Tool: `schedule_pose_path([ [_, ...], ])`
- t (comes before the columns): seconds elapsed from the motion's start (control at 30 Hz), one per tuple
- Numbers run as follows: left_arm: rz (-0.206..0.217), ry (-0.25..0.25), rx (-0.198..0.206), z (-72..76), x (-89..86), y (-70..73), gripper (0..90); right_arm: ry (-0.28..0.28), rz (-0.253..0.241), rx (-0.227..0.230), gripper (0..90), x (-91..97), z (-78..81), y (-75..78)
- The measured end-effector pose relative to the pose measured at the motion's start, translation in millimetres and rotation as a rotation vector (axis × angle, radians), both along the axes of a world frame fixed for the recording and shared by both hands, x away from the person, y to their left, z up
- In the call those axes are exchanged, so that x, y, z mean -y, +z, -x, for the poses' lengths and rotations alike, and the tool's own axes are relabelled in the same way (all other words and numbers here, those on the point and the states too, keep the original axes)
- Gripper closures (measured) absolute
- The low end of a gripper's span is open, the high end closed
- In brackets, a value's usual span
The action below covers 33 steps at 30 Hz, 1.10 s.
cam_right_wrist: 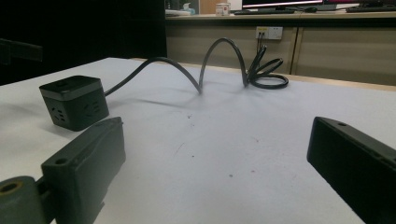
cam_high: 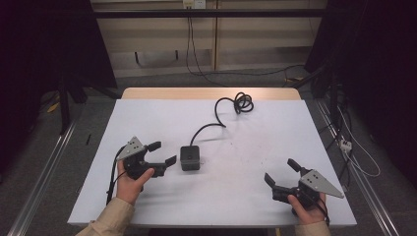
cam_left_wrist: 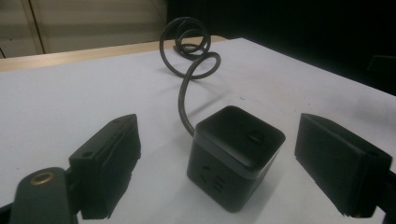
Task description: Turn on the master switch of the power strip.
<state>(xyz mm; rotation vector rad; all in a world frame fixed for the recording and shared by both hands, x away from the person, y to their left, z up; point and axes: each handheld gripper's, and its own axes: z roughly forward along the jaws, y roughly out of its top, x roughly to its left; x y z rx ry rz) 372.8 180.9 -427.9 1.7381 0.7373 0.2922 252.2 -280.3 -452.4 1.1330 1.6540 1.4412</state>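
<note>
Black socket cube [cam_high: 190,158] near table [cam_high: 147,118] centre, stiff cord [cam_high: 216,115] arching toward 12 o'clock into a coil [cam_high: 243,102]. Left gripper [cam_high: 162,153] just at 9 o'clock of the cube, jaws wide, cube framed ahead between them but untouched. Right gripper [cam_high: 281,172] well apart at 4 o'clock, jaws wide, empty.

Risks, judged: smooth cube faces could slip from the pads; off-centre closing would twist or shove the cube across the white cover; springy cord could drag it back or tip it on lifting.

No brand or legible writing; socket slots on the cube side only.
</note>
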Motion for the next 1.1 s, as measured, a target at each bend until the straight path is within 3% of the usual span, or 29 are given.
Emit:
schedule_pose_path([
  [0.83, -0.003, -0.027, -0.024, -4.8, 9.2, 6.1, 26.4, 0.007, 0.002, 0.006, 3.9, -1.0, 0.1, 2.9],
  [1.1, 0.005, -0.036, -0.031, -7.9, 10.5, 9.3, 35.3, -0.001, -0.006, 0.008, 3.9, -0.6, -0.3, 3.8],
])
